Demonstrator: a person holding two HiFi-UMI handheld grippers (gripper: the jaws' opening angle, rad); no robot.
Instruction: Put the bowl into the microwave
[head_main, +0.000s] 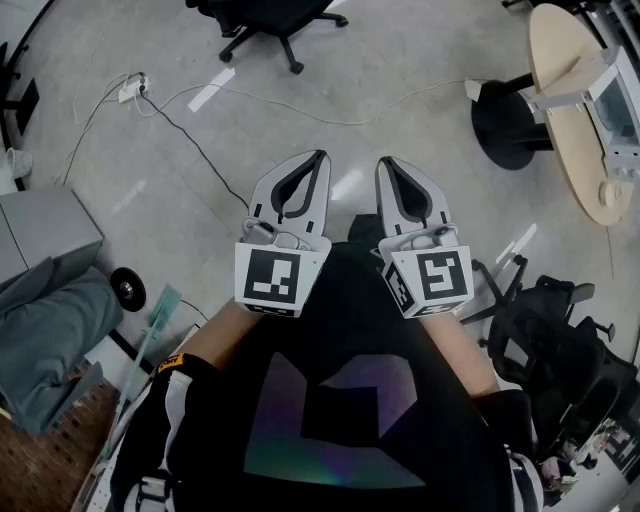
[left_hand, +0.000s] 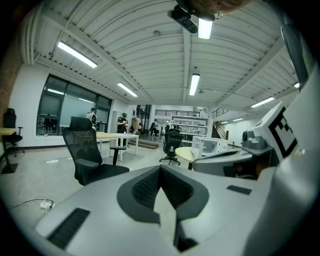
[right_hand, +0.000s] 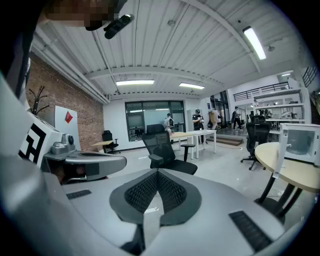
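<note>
Closest to the camera is the person's black shirt, filling the lower half of the head view. Both forearms reach forward from it toward 12 o'clock. Beyond lies bare grey floor. A round wooden table stands at 2 o'clock, one black office chair at 12 and another at 4.

The left gripper and right gripper are held side by side, close together and pointing the same way. This looks like a resting or starting pose rather than a reach. Each gripper's own view shows its jaws closed tip to tip, with nothing between the ribbed pads.

A white box sits on the table's far edge, at 2 o'clock, well apart from both grippers. It may be the microwave, though that cannot be confirmed. A thin cable trails across the floor toward a power strip at 10 o'clock.

No bowl appears in any view, so the task seems not yet begun. Finding the bowl would likely come first.
</note>
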